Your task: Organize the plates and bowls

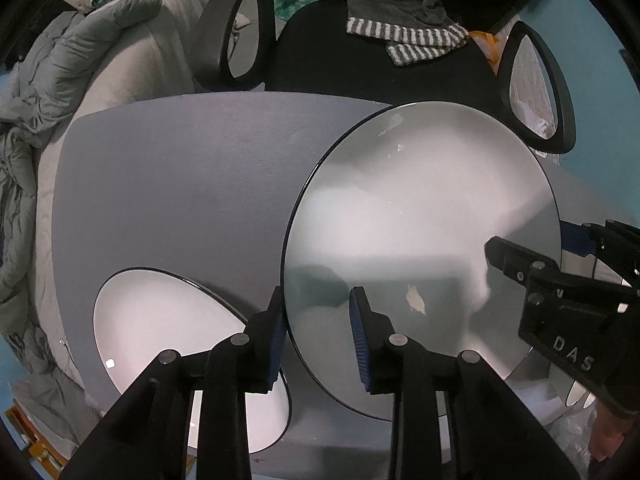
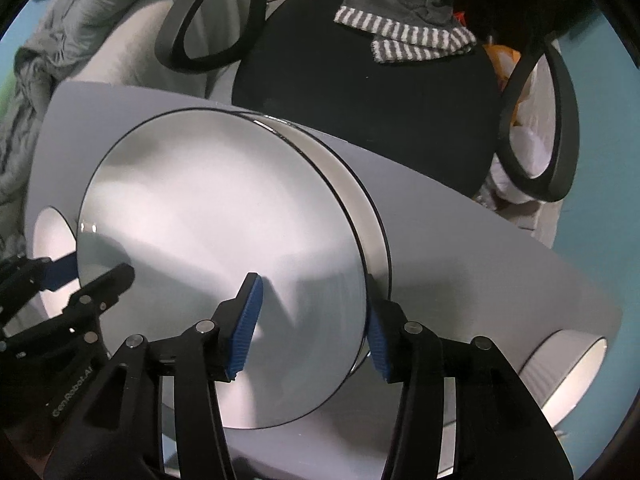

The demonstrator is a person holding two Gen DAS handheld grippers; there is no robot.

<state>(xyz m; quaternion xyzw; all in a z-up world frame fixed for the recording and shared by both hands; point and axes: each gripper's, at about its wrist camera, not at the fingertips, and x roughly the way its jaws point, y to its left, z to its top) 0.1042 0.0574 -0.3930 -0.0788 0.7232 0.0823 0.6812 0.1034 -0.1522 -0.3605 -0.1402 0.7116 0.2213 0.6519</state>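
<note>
The big plate point(image 1: 420, 240) fills the middle of both views. It lies flat on top of another dish point(image 2: 372, 216) whose white rim peeks out along its right edge in the right wrist view, so it looks already stacked.

Both grippers point down at it from opposite sides. In the left wrist view the left gripper point(image 1: 318, 340) straddles the plate's left rim at the lower middle of the frame — one finger sits outside the edge, the other over the plate. The fingers are a little apart and do not seem to squeeze the rim. In the right wrist view the right gripper point(image 2: 314, 328) straddles the plate's right rim at the lower middle. Its fingers stand wider apart, and the plate edge runs between them with a gap on the inner side.

So the plate lies between the two grippers, about as near to one as to the other. My guess is that it has been set down and let go.

A smaller plate point(image 1: 172, 340) sits at the lower left of the left view, on the grey surface point(image 1: 180, 168). A round white bowl point(image 2: 568, 376) sits at the lower right of the right view — well apart from the stack.
</note>
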